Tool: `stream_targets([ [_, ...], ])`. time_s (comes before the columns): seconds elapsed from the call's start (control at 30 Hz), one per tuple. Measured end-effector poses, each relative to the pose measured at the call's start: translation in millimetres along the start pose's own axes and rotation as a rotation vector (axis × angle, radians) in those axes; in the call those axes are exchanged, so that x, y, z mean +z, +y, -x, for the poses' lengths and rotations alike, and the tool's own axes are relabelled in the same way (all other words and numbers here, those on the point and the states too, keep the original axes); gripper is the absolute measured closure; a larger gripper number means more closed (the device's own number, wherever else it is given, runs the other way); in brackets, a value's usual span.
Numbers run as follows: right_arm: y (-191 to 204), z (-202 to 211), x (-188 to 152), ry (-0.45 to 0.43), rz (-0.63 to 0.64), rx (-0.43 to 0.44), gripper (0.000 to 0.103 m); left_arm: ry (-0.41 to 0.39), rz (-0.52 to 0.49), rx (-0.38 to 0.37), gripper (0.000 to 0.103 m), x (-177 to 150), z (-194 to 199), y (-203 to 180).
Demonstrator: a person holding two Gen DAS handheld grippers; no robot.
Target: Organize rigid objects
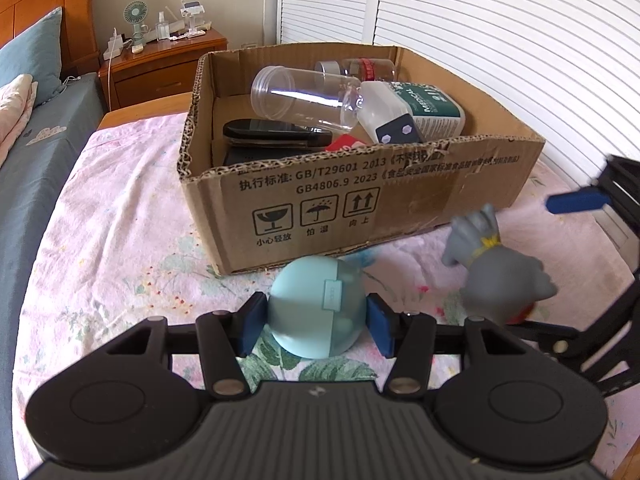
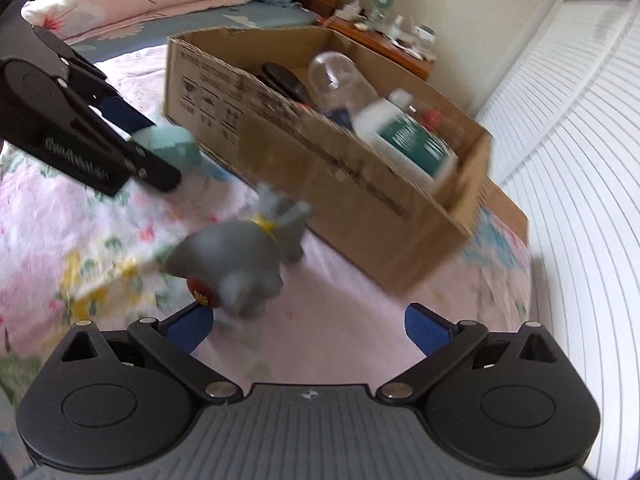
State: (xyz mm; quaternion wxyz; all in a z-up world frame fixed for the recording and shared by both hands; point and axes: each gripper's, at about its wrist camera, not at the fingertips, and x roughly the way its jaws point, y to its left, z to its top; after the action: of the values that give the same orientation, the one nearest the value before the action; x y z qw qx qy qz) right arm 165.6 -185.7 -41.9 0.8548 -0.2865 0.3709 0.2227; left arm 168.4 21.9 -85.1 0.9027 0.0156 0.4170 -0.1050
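Left claw: the left claw [image 1: 316, 322] was clamped on a round pale-blue case [image 1: 316, 306], one blue pad against each side, low over the bed [image 1: 100, 240].
Right claw: the right claw [image 2: 308, 330] stood wide apart and empty, its left pad just beside the grey figurine [image 2: 240, 256].
Figurine: lay on the flowered sheet, near the box front.
Cardboard box [image 1: 400, 200]: sat on the bed and held a clear plastic jar [image 1: 296, 98], a white medical bottle [image 1: 416, 110] and dark flat items.
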Motion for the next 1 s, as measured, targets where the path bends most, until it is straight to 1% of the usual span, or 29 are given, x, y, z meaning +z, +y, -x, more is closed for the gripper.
stream_targets([
  [0.13, 13.3, -9.3, 18.0, -0.035, 0.050, 0.060, 0.000, 0.001, 0.000, 0.001, 0.049, 0.0, 0.3, 0.0],
  [0.2, 14.3, -13.6, 22.4, -0.053, 0.041, 0.094, 0.000, 0.001, -0.002, 0.001, 0.049, -0.1, 0.3, 0.2],
  [0.3, 1.4, -20.4, 21.5, -0.045, -0.031, 0.168, 0.000, 0.002, -0.002, 0.002, 0.049, -0.3, 0.5, 0.7],
  [0.43, -19.8, -28.6, 10.5, -0.037, -0.150, 0.291, 0.000, 0.001, -0.001, 0.006, 0.049, -0.2, -0.2, 0.2],
  [0.5, -20.4, -27.5, 6.2, -0.065, -0.120, 0.301, 0.000, 0.002, 0.001, 0.007, 0.049, -0.2, -0.2, 0.0],
  [0.67, -22.3, -26.5, 3.0, -0.090, -0.093, 0.329, 0.000, 0.007, 0.003, 0.010, 0.049, 0.3, -0.3, -0.2],
  [0.83, -25.9, -26.7, 5.2, -0.075, -0.046, 0.366, 0.000, 0.011, 0.008, 0.018, 0.048, 1.1, -0.6, -1.8],
  [1.0, -27.4, -27.9, 8.6, -0.053, -0.025, 0.377, 0.000, 0.013, 0.015, 0.021, 0.048, 1.2, -0.5, -1.7],
])
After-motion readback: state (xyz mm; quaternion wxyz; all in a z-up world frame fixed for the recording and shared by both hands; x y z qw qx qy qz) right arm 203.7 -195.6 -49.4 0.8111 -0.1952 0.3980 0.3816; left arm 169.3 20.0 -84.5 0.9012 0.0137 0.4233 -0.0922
